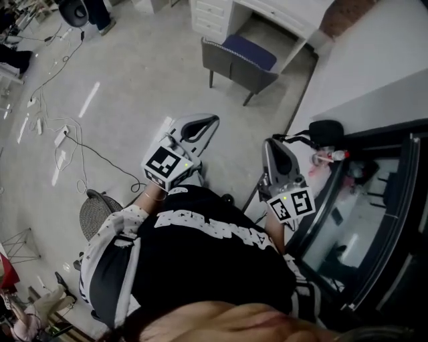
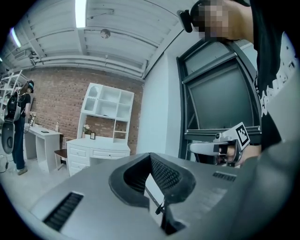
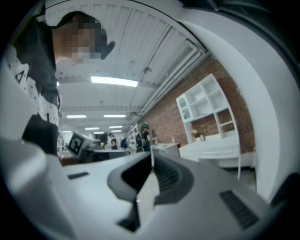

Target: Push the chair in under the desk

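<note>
A grey chair with a blue seat stands on the floor at the top of the head view. Its seat faces the opening of a white desk with drawers. Both grippers are held level in front of the person, well short of the chair and touching nothing. The left gripper has its jaws shut with nothing between them, and so does the right gripper. The left gripper points toward the white desk and hutch. Past the right gripper, the desk lies to the right.
White cables trail over the floor at left, with a round mesh seat near the person. A white wall and a dark framed glass door run along the right. A person with a backpack stands far left.
</note>
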Motion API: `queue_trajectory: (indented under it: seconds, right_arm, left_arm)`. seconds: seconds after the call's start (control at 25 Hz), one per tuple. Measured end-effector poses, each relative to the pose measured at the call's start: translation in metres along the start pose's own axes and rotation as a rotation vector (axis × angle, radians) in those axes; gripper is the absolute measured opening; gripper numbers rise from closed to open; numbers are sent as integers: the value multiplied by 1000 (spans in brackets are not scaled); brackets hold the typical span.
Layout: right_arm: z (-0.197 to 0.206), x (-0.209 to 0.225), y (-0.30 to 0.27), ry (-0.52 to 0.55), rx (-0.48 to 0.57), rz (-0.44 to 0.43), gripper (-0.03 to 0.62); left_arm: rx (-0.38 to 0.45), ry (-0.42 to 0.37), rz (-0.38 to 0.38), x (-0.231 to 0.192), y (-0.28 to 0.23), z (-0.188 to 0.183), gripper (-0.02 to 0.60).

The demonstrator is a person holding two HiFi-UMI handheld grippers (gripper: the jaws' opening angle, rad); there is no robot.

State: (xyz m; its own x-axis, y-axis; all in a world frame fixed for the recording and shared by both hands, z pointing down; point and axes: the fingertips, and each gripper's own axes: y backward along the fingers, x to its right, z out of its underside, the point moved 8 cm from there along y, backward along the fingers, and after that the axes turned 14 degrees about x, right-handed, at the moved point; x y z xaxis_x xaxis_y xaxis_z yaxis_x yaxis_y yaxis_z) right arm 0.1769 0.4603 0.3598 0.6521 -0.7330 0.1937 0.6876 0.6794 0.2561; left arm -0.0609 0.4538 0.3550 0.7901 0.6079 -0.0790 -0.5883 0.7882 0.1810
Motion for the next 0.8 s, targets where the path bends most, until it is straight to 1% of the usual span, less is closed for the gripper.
queue_trajectory:
  seconds: [0.44, 0.56, 0.68, 0.8]
  right_arm:
    - [17, -7, -60, 47, -8, 25, 34]
    - [19, -8, -70, 65, -12, 28, 34]
    - [20, -10, -77, 72, -16, 32, 34]
    - [21, -10, -93, 78, -22, 38, 34]
  left_arm:
    - [-4, -3, 0, -73, 7, 0, 31]
    - [-3, 1, 2, -84, 8, 0, 31]
    - [6, -21, 19, -92, 7, -1, 31]
    - [3, -20, 26, -107, 3, -2, 31]
